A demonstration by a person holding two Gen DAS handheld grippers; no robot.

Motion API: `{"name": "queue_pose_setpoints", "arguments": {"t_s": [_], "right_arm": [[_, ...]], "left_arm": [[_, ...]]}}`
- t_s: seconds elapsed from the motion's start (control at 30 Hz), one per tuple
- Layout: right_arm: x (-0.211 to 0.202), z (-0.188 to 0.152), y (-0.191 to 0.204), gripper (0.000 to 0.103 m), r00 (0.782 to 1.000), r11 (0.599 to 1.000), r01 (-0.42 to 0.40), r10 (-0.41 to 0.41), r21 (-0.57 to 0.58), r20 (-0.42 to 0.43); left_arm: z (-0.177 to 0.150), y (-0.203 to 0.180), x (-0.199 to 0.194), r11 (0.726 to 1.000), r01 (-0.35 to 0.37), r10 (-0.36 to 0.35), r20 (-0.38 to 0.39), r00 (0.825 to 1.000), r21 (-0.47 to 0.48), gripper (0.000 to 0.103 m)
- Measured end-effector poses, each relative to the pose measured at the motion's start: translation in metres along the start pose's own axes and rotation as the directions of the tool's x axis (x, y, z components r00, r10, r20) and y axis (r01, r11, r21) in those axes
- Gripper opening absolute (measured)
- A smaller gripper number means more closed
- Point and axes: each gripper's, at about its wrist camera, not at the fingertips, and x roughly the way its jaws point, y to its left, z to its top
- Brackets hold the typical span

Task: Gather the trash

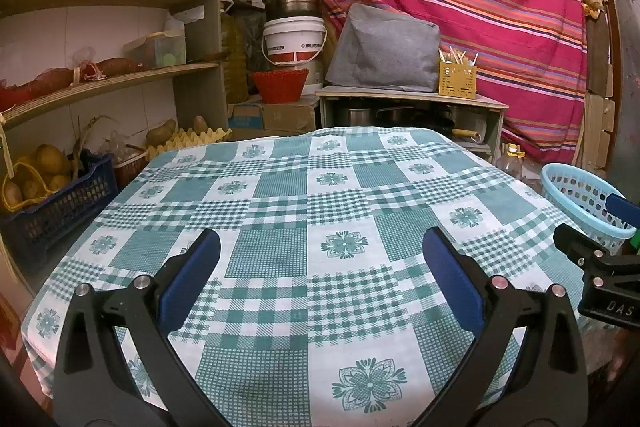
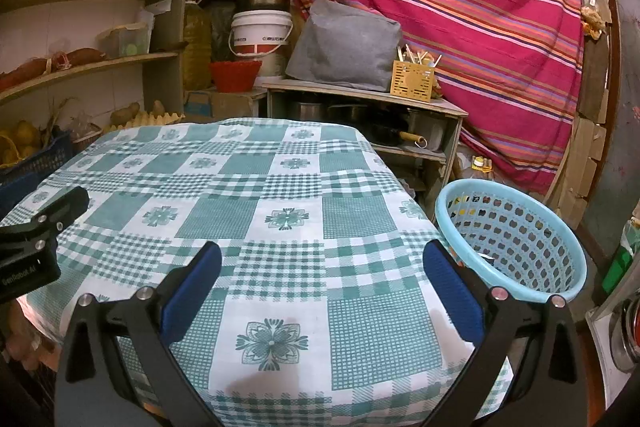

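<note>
- Shelves (image 1: 120, 79) stand at your far left with a crate (image 1: 60, 203) of produce below; none of that reads as trash, so leave it.
- Left gripper (image 1: 320, 247): jaws spread wide, nothing held, hovering over the near part of the table (image 1: 280, 187).
- Table: the checked cloth shows no scrap in either view. Trash is nowhere to be seen on it, so sweep both cameras along the edges and the floor before you commit to a reach.
- Right gripper (image 2: 322, 259): also wide open and empty, over the table's near right corner. Both tools sit close together; keep them apart as you turn.
- Basket (image 2: 560, 291): pale blue, on the floor just beside the table's right edge, tilted toward you. Small bits may lie inside, but I cannot tell. It looks light, so I'd release from just above its mouth rather than press on the rim and tip it.
</note>
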Motion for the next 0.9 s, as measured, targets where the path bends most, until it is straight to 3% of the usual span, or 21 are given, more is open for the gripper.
{"name": "queue_pose_setpoints", "arguments": {"t_s": [0.9], "right_arm": [[0.0006,-0.0003,-0.0044,0.098,1.0,1.0,-0.001,0.001,-0.001,0.002]], "left_arm": [[-0.0001,0.0082,0.0012,1.0,-0.004,0.004,0.003,1.0,-0.007,0.098]]}}
